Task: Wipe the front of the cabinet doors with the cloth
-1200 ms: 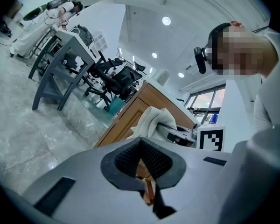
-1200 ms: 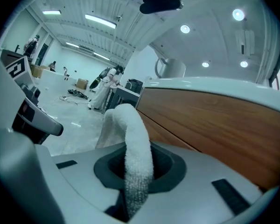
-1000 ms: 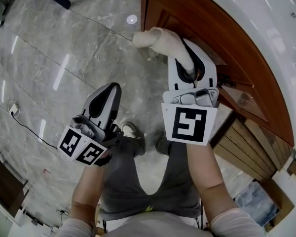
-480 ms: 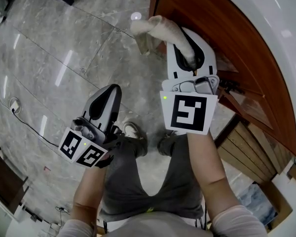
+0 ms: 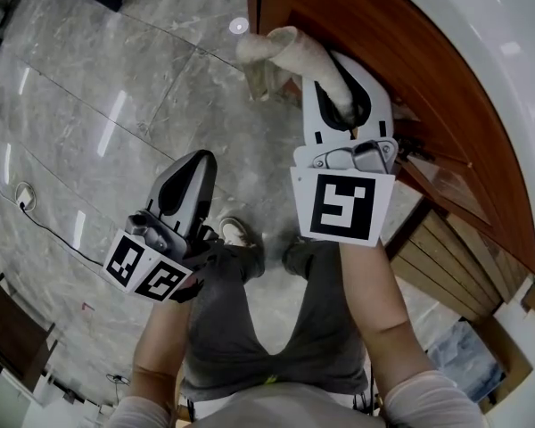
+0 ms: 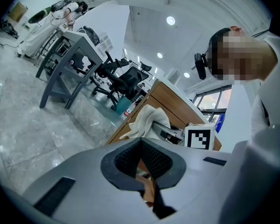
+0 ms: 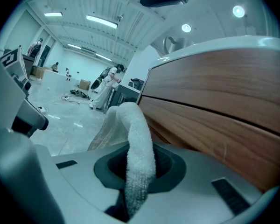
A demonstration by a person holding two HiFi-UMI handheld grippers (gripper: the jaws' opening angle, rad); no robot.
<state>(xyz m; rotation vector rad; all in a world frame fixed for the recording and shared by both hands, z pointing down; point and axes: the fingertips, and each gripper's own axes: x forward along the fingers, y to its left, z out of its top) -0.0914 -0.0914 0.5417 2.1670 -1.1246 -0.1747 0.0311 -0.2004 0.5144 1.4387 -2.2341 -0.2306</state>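
Right gripper (image 5: 346, 87) pinches the cloth (image 5: 290, 56) between its jaws; left gripper (image 5: 196, 160), jaws together, empty.

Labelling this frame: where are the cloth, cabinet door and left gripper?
cloth (image 5: 292, 56), head view, bunched middle.
cabinet door (image 7: 214, 125), right gripper view, bare wood front.
left gripper (image 5: 197, 160), head view, between its fingertips.

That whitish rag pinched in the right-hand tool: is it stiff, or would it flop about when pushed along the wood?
Probably floppy: the cloth arches up out of the right gripper and droops at its far end. Its fuzzy, towel-like surface suggests it is light and would likely drag a little on the cabinet door rather than slip.
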